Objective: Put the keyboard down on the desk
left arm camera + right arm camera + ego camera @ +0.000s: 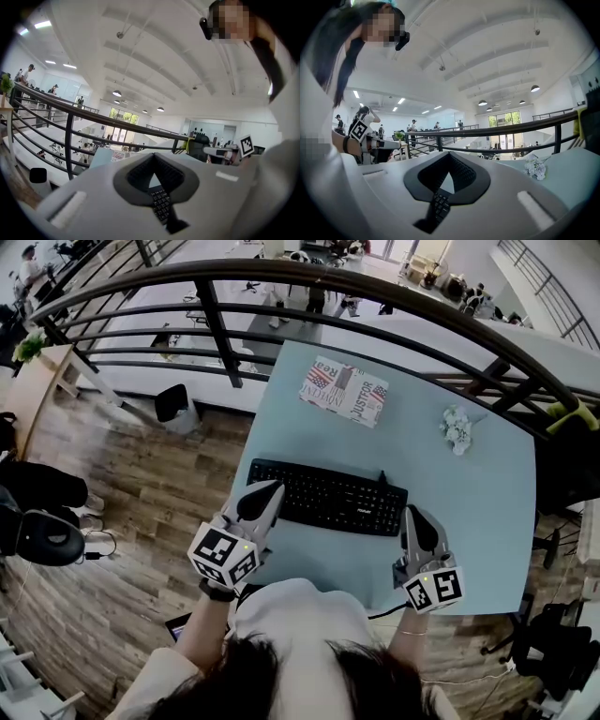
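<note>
On desk (473, 498), one keyboard (328, 496), two grippers (265, 493) (413, 518) clamping

Keyboard (328, 495) ends hidden under left gripper (272, 488) and right gripper (413, 514); gripper views show only a sliver of keys past the jaws. Worktop (487, 521) near edge covered by person (300, 624). Book (344, 390) print partly unreadable.
</note>
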Motion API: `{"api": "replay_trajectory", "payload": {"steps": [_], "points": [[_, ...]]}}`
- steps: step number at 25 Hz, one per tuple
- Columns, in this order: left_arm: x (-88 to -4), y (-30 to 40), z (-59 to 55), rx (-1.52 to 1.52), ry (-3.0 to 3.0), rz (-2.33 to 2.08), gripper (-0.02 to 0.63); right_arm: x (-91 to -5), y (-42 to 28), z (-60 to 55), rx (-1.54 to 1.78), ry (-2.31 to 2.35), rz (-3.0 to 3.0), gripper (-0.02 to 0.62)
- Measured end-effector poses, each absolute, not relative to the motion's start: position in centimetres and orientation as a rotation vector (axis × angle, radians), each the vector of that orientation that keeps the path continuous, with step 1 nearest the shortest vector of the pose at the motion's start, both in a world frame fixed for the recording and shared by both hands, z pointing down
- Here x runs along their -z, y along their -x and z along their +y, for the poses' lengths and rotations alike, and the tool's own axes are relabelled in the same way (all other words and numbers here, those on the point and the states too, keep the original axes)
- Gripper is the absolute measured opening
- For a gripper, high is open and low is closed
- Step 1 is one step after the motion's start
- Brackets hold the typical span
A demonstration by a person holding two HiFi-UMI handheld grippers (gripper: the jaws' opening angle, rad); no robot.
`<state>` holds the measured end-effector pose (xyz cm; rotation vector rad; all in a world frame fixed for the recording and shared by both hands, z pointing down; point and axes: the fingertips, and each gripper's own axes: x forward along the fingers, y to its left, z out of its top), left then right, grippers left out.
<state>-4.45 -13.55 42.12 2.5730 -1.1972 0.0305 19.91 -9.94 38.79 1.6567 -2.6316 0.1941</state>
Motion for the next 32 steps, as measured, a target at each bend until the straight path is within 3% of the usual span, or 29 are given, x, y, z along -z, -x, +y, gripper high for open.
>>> {"api": "replay_trajectory", "payload": {"steps": [32], "points": [[-42.2,4.8,-12.9,-0.064,-2.593,-1.198,0.057,-39.4,-19.6,-8.9,-0.229,-1.661,-2.620,0.002]]}}
